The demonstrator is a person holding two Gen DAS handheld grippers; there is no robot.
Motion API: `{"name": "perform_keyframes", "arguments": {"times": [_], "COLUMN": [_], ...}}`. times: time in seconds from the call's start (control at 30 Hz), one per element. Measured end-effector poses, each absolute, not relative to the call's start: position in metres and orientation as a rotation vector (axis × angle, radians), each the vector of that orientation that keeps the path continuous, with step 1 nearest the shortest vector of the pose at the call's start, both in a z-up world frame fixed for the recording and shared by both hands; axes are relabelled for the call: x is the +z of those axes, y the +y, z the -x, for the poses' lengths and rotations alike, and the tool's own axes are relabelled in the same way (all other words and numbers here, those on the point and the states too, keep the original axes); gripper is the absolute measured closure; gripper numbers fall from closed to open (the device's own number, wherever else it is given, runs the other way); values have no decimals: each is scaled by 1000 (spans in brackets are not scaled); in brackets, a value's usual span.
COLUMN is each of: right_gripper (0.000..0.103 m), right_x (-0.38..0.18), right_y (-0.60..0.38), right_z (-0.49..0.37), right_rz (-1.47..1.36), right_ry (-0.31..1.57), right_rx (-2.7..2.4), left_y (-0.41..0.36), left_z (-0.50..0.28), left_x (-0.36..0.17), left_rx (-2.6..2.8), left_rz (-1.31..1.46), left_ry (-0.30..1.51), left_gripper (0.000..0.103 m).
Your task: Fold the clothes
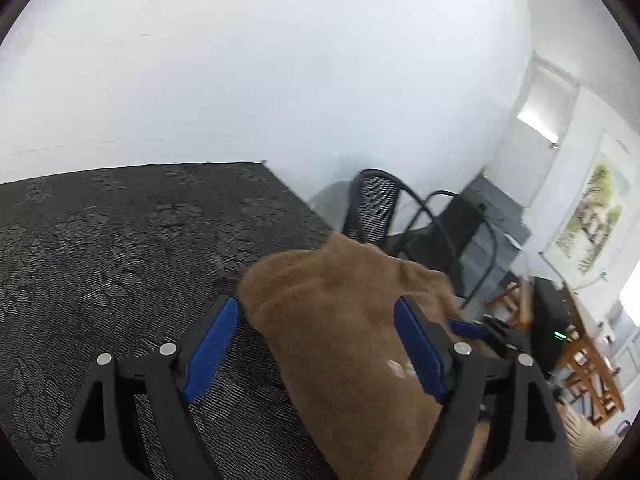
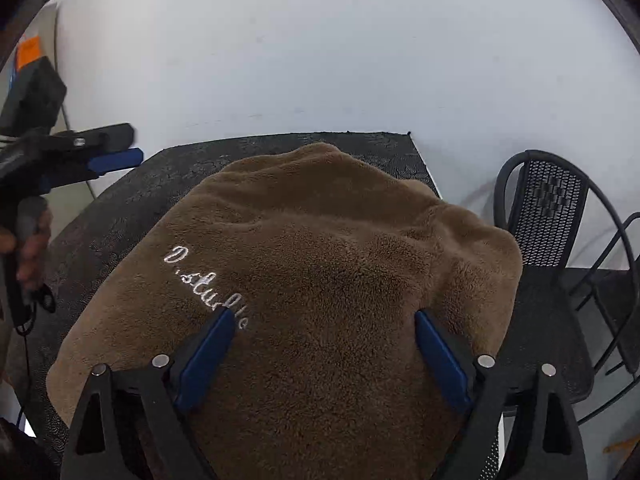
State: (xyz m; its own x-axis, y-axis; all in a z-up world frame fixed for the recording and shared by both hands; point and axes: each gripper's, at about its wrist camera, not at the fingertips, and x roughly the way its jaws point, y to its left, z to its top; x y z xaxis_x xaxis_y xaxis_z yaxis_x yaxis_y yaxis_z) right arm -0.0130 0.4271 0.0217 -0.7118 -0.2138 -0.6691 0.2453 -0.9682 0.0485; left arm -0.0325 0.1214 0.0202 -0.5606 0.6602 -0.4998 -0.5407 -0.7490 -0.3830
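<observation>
In the right wrist view the right gripper (image 2: 324, 354) stands with jaws wide at lower centre, holding nothing, just over the fleece (image 2: 320, 248), a brown plush garment with white script that lies in a rounded heap on the dark table (image 2: 120, 208) and fills mid-frame; at upper left the left gripper (image 2: 116, 148) hovers near the heap's far edge, its jaws spread wide in its own view, cloth between the fingers but unclamped. The fleece looks soft, thick, light and floppy, likely to sag and bunch rather than slip; I judge an edge or hem the best hold, pinched deep through the pile, not the domed middle.
</observation>
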Motion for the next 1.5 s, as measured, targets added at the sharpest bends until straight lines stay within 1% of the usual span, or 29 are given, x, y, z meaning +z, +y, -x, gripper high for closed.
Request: {"name": "perform_keyframes", "arguments": {"times": [0.13, 0.3, 0.4, 0.47, 0.53, 0.7, 0.8, 0.87, 1.0, 1.1, 1.2, 1.5], "right_gripper": [7, 7, 6, 6, 6, 6, 6, 6, 6, 5, 1, 1], "right_x": [19, 13, 14, 19, 30, 55, 68, 69, 49, 40, 37, 29], "right_y": [441, 439, 437, 436, 434, 436, 434, 426, 406, 401, 402, 407], "right_z": [16, 21, 20, 13, -3, -39, -63, -72, -71, -64, -54, -51], "right_rz": [-1063, -1035, -1019, -1002, -975, -831, -729, -703, -746, -778, -833, -878], "right_ry": [-15, 28, 47, 57, 65, -23, -68, -30, 141, 153, 109, 35], "right_rx": [-2669, -2691, -2706, -2719, -2739, -2813, -2806, -2788, -2742, -2722, -2703, -2689], "left_y": [141, 168, 174, 176, 171, 153, 153, 154, 154, 161, 183, 247], "left_z": [6, -29, -43, -46, -44, -34, -36, -35, -24, 0, 29, 147], "left_x": [9, -19, -32, -39, -43, -47, -40, -27, -4, 10, 19, -11], "left_rx": [2124, 2033, 2081, 2100, 2096, 2067, 2078, 2127, 2245, 2242, 2179, 2036], "left_rz": [841, 861, 851, 848, 873, 949, 930, 878, 824, 817, 828, 1143], "left_ry": [-179, 34, 172, 227, 186, 50, 53, 91, 152, 123, 106, -10], "left_gripper": [18, 18, 17, 16, 15, 15, 14, 14, 14, 13, 11, 11]}}
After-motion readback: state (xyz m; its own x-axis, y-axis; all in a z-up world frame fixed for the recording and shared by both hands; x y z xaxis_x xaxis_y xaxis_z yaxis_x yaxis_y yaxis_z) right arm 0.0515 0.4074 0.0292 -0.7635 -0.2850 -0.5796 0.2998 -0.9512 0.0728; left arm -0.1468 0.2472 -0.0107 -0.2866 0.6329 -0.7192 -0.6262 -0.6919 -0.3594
